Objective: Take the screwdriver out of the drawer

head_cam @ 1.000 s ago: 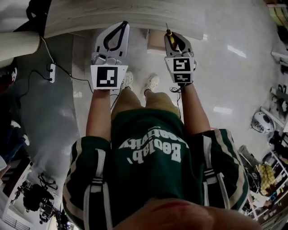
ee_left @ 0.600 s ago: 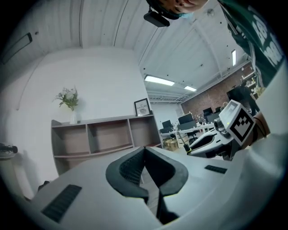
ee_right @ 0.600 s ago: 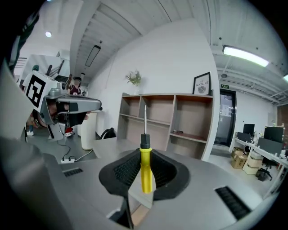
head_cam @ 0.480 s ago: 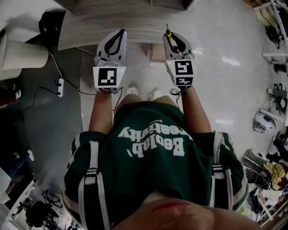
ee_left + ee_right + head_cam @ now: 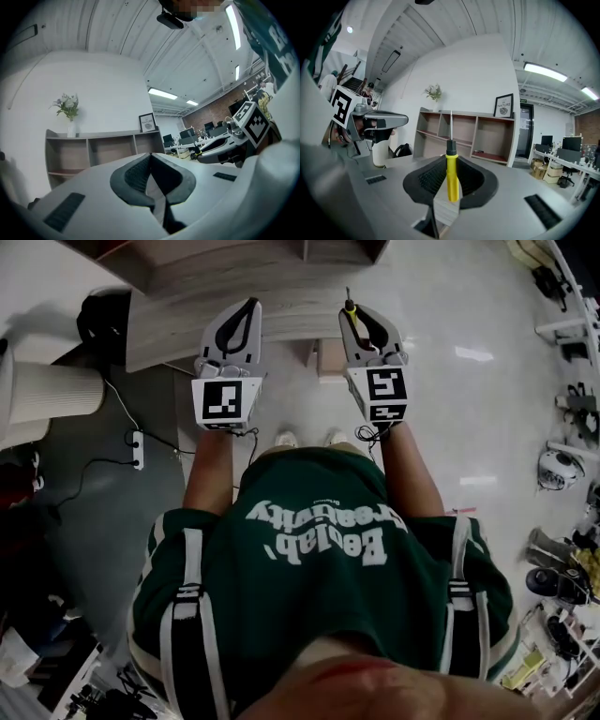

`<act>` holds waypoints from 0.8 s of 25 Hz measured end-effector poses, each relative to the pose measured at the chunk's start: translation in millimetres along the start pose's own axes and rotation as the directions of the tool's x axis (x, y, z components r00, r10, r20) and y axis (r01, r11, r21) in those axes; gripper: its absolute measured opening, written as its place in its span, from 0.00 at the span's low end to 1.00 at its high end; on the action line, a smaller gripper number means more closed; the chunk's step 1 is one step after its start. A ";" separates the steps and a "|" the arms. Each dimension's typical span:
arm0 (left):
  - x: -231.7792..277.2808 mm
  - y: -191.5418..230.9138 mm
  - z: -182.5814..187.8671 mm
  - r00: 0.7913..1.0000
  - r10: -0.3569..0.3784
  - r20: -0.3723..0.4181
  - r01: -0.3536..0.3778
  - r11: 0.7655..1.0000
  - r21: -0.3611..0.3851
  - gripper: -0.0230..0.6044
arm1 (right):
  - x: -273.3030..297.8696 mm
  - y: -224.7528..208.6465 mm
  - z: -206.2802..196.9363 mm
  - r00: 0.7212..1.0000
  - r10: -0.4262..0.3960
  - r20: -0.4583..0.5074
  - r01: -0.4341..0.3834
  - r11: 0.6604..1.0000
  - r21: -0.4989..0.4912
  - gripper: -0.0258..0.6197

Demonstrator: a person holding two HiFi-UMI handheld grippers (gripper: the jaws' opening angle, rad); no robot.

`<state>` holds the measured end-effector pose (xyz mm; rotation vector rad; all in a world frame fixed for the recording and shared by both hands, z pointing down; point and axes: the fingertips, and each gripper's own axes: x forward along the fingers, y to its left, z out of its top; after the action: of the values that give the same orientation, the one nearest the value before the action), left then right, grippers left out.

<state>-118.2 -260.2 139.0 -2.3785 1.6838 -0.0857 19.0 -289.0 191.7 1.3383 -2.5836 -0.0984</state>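
Middle of the right gripper view: an open wooden shelf unit (image 5: 464, 136) stands against the white wall, a vase of flowers (image 5: 435, 93) on top toward its left end, a framed picture (image 5: 504, 106) toward its right. Head view, left edge: a white ribbed cylinder (image 5: 47, 399), and a power strip (image 5: 138, 448) on the floor to its lower right.

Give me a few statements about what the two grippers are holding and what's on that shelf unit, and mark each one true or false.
1. The right gripper holds a yellow-handled screwdriver. True.
2. The left gripper holds a tool too. False: its jaws are together with nothing between them.
3. The screwdriver's metal shaft points back toward the person. False: it sticks out forward, past the jaw tips.
4. A vase of flowers stands on top of the shelf unit. True.
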 end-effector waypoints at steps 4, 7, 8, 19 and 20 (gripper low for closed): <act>-4.0 14.5 4.4 1.000 -0.022 0.012 0.022 1.000 0.006 0.06 | 2.4 7.8 14.7 0.999 -0.039 0.023 0.039 0.999 0.004 0.17; -9.1 24.3 5.9 0.999 -0.026 0.021 0.026 1.000 0.003 0.06 | 1.9 15.2 24.1 0.997 -0.061 0.038 0.061 0.998 0.015 0.17; -10.1 27.2 5.9 0.999 -0.030 0.024 0.030 1.000 0.002 0.06 | 1.8 17.8 27.3 0.997 -0.068 0.042 0.068 0.998 0.015 0.17; -29.4 43.9 2.4 0.998 -0.047 0.040 0.047 0.999 -0.005 0.06 | -3.6 41.5 38.8 0.993 -0.096 0.066 0.095 0.995 0.008 0.17; -31.0 44.5 3.1 0.998 -0.045 0.041 0.045 0.999 -0.006 0.06 | -4.3 42.8 40.1 0.993 -0.093 0.069 0.093 0.996 0.005 0.17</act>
<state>-169.3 -244.7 128.9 -2.4066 1.6152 -0.0383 -22.1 -262.5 159.1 1.4817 -2.5768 -0.1608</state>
